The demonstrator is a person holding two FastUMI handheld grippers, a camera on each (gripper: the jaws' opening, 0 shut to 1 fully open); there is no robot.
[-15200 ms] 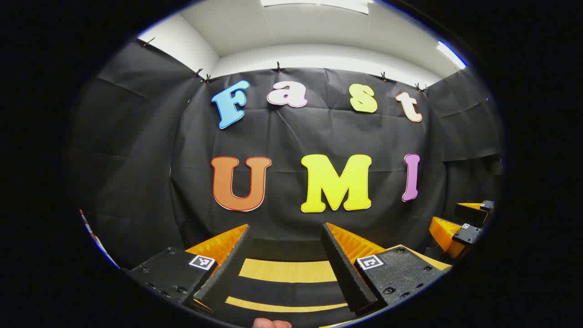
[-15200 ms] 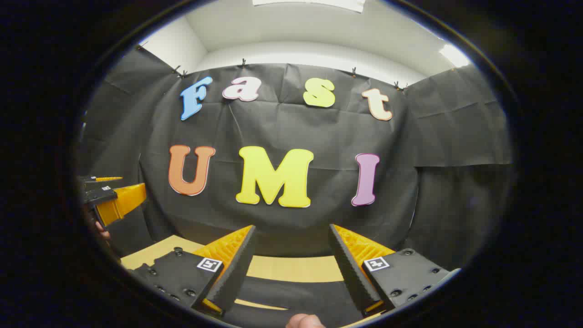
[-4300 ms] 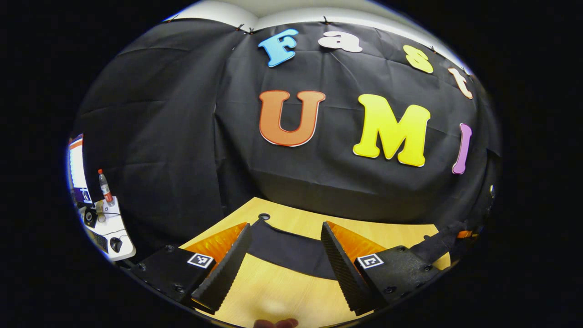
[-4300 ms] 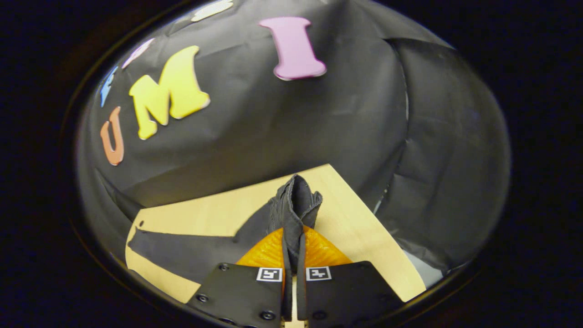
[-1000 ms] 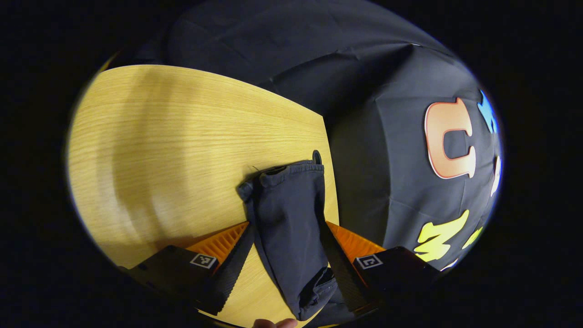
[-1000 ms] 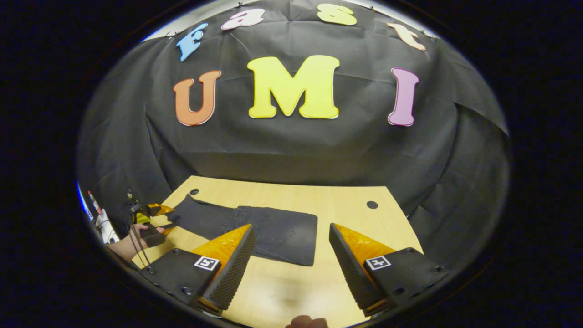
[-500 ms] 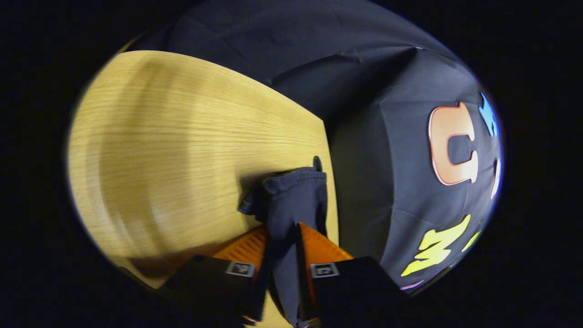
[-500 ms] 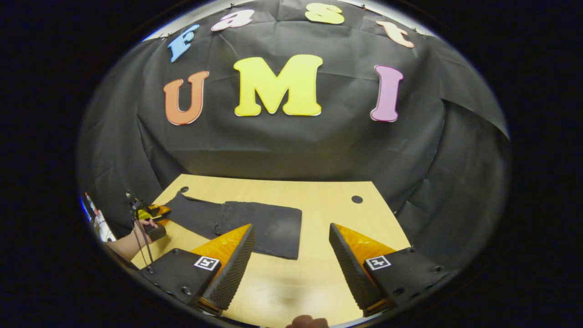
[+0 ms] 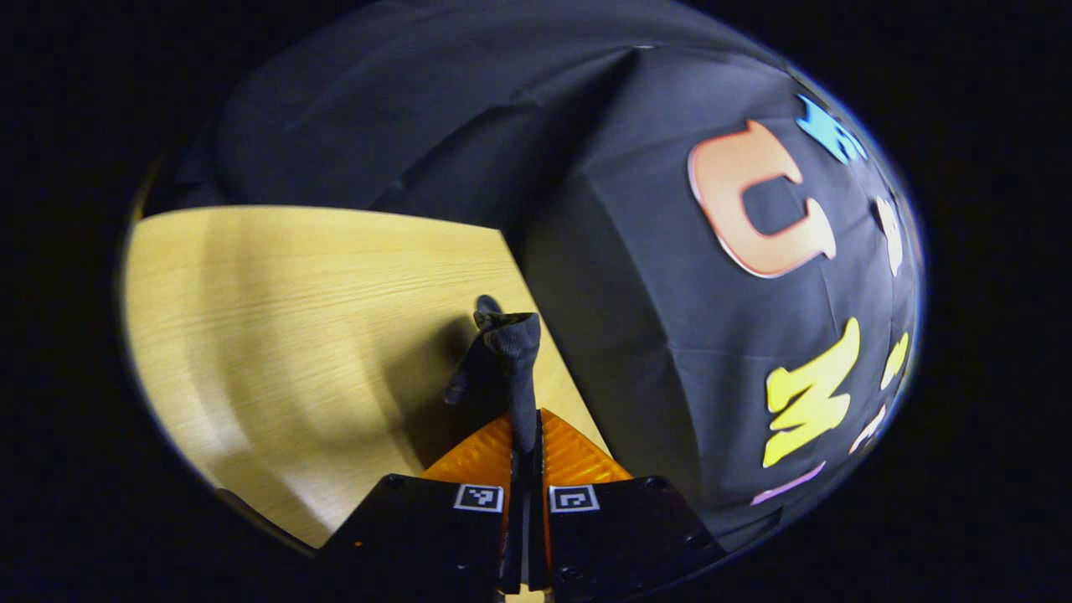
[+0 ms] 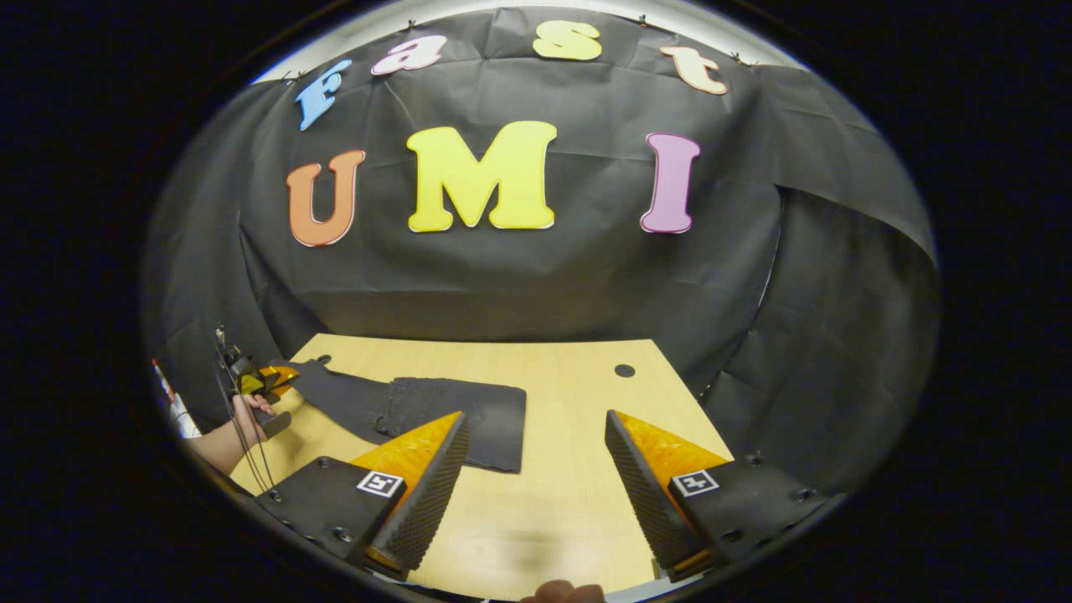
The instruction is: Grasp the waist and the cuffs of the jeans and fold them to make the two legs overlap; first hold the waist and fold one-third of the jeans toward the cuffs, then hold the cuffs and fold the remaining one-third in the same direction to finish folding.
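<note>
Left gripper view, near field: your left claw (image 9: 521,469) is clenched on the cuffs (image 9: 507,352) of the jeans. Both fingers (image 9: 479,448) press on the dark cloth, with almost no gap between them. The cuffs stand bunched above the fingertips, lifted off the worktop (image 9: 276,335), and throw a shadow on the wood to the left. Just past the bunch a small round hole sits at the worktop's edge, partly hidden by the cloth. Beyond that edge hangs the black wall cloth (image 9: 636,276).

Right gripper view, near field: your right claw (image 10: 536,477) is released, its fingers spread wide over bare worktop (image 10: 561,469), touching nothing. A fingertip of your hand shows at the bottom edge.

Middle field: the jeans (image 10: 469,410) lie flat on the worktop, just beyond the claw's left finger (image 10: 427,486), which covers their near edge. The right part is a squared, doubled slab with a straight right edge; the legs run left from it as a narrower strip.

Farther left: your other hand (image 10: 251,414) holds the left claw at the end of that strip, which rises toward it near the worktop's left corner. I cannot tell the grip itself from here; it is too small.

Far field: a round hole (image 10: 624,369) in the worktop toward the right back corner, well apart from the jeans. The wall cloth behind.
</note>
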